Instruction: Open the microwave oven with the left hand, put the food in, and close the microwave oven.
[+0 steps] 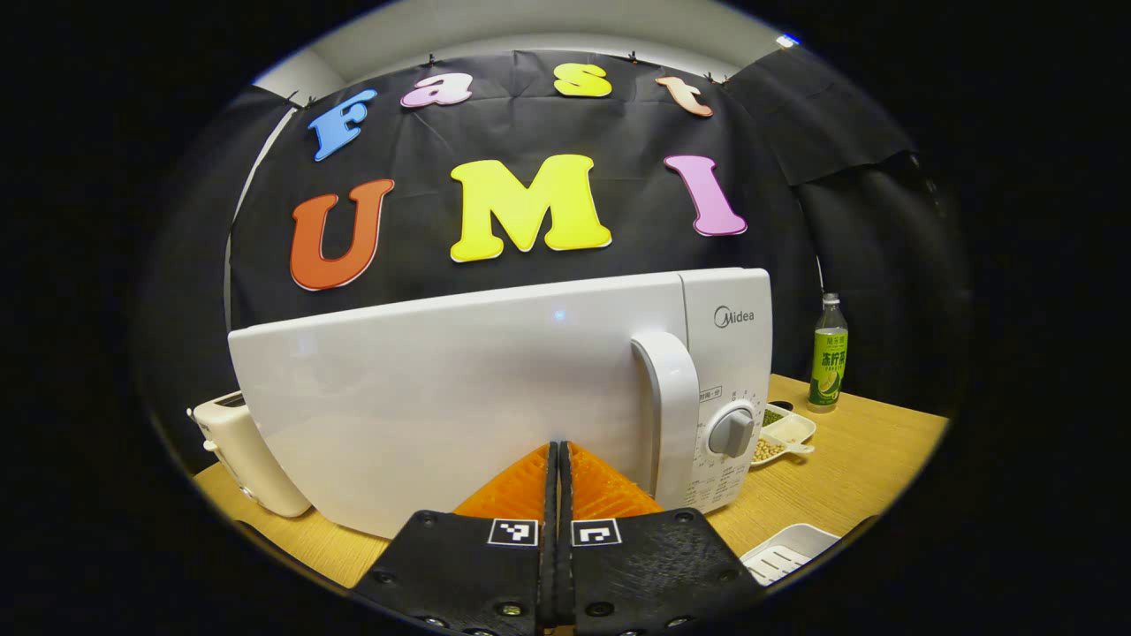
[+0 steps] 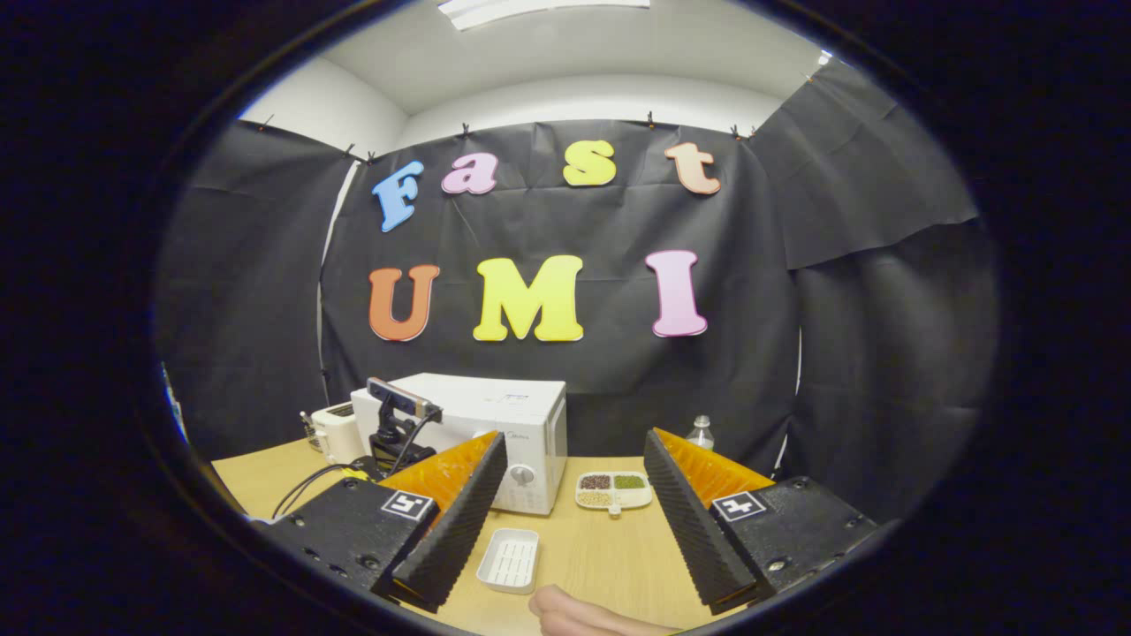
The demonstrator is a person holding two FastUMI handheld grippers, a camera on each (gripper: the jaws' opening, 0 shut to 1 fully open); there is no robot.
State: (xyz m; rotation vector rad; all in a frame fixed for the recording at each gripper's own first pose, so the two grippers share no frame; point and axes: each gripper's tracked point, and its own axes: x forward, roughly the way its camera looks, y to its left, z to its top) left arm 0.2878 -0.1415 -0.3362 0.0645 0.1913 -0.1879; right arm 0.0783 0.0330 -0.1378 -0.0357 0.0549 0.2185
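The white microwave (image 1: 459, 389) stands close in front in the left gripper view, its door closed. The upright door handle (image 1: 669, 415) is on the door's right side, with a grey dial (image 1: 732, 433) beyond it. My left gripper (image 1: 558, 449) is shut with nothing in it, its tips low before the door, left of the handle. A divided dish of beans (image 1: 785, 433) lies right of the microwave. In the right gripper view my right gripper (image 2: 576, 442) is open and holds nothing, back from the microwave (image 2: 477, 424) and the bean dish (image 2: 614, 490).
A green-labelled bottle (image 1: 828, 358) stands at the back right of the wooden table (image 1: 848, 468). A cream toaster (image 1: 243, 455) sits left of the microwave. A white ribbed tray (image 2: 510, 558) lies near the table's front. A hand (image 2: 574, 614) rests at the near edge.
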